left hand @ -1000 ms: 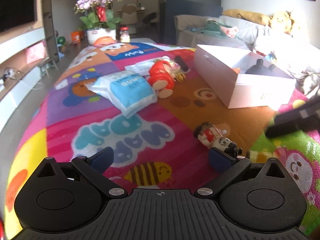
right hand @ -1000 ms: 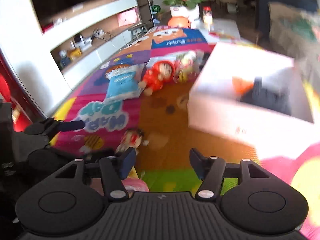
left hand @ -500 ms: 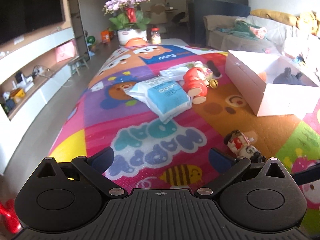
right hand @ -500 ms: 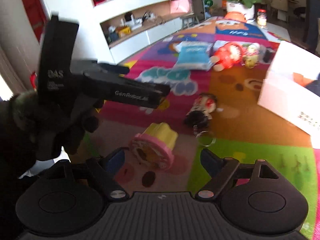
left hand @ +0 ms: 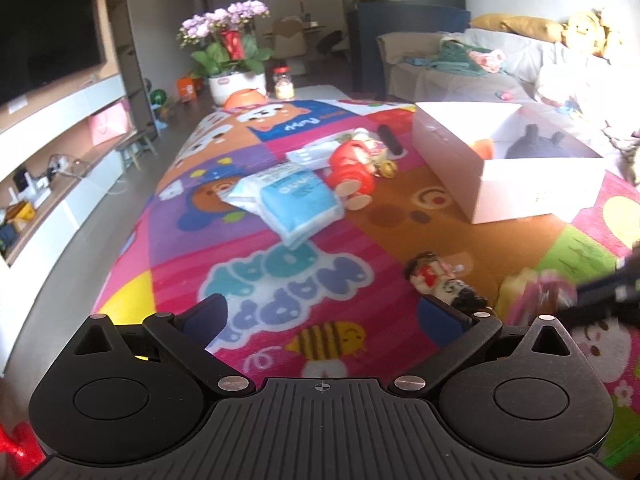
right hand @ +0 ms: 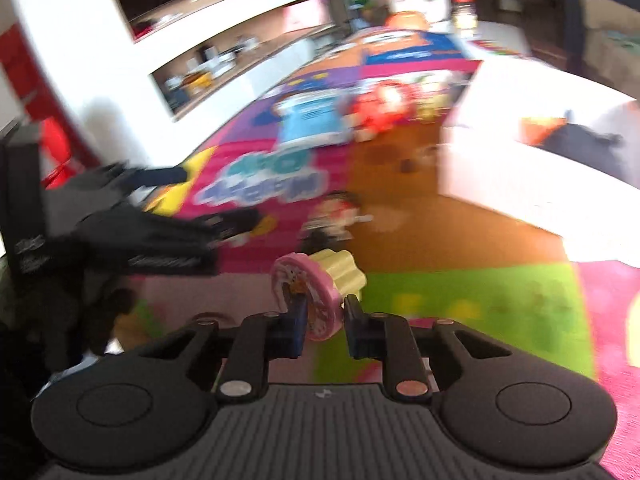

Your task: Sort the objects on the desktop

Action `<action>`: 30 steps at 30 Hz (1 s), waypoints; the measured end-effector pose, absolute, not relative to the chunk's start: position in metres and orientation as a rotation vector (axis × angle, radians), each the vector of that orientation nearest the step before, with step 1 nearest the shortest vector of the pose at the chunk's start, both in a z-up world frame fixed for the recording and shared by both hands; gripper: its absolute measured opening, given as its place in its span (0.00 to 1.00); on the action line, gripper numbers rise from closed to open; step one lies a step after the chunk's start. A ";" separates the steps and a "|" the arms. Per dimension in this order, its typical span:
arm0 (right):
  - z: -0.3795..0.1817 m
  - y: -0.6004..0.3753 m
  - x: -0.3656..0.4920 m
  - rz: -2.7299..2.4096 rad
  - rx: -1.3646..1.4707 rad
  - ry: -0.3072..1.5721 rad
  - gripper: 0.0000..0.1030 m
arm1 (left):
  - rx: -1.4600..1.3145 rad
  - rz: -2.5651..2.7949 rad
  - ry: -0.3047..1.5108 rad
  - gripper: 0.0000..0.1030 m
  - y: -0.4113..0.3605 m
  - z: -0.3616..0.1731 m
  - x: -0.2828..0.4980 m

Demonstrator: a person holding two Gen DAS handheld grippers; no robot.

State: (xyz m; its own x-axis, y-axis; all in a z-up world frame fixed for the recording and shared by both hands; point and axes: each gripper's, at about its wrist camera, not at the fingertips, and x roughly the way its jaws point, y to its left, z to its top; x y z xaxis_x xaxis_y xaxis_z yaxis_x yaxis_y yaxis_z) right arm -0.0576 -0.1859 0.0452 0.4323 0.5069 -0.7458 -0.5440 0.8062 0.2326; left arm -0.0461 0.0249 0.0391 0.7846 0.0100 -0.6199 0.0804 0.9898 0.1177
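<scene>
My right gripper [right hand: 323, 330] is shut on a pink and yellow toy [right hand: 320, 284] and holds it above the mat; the toy shows blurred in the left wrist view [left hand: 534, 292]. My left gripper [left hand: 320, 316] is open and empty over the colourful play mat [left hand: 288, 280]. A small doll figure [left hand: 440, 280] lies just beyond its right finger and also shows in the right wrist view [right hand: 336, 216]. A white open box [left hand: 508, 168] holding a dark object stands at the right. A blue tissue pack [left hand: 292, 196] and a red toy [left hand: 354, 168] lie farther back.
A flower pot [left hand: 236, 80] stands at the mat's far end. A TV shelf [left hand: 52, 160] runs along the left. A sofa [left hand: 500, 56] with cushions and clothes sits behind the box. The left gripper appears at the left of the right wrist view [right hand: 152, 240].
My right gripper has closed on the pink and yellow toy and lifted it off the mat. The left gripper has shifted slightly and stays open.
</scene>
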 end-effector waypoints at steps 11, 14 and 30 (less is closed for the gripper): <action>0.039 -0.174 -0.070 0.553 -0.257 0.738 0.58 | 0.191 -0.085 0.700 1.00 0.010 0.031 -0.046; 0.030 -0.173 -0.066 0.552 -0.261 0.756 0.65 | 0.209 -0.102 0.704 1.00 0.007 0.030 -0.046; 0.009 -0.240 -0.058 0.311 -0.124 0.751 0.53 | 0.229 -0.298 0.718 1.00 -0.018 0.017 -0.040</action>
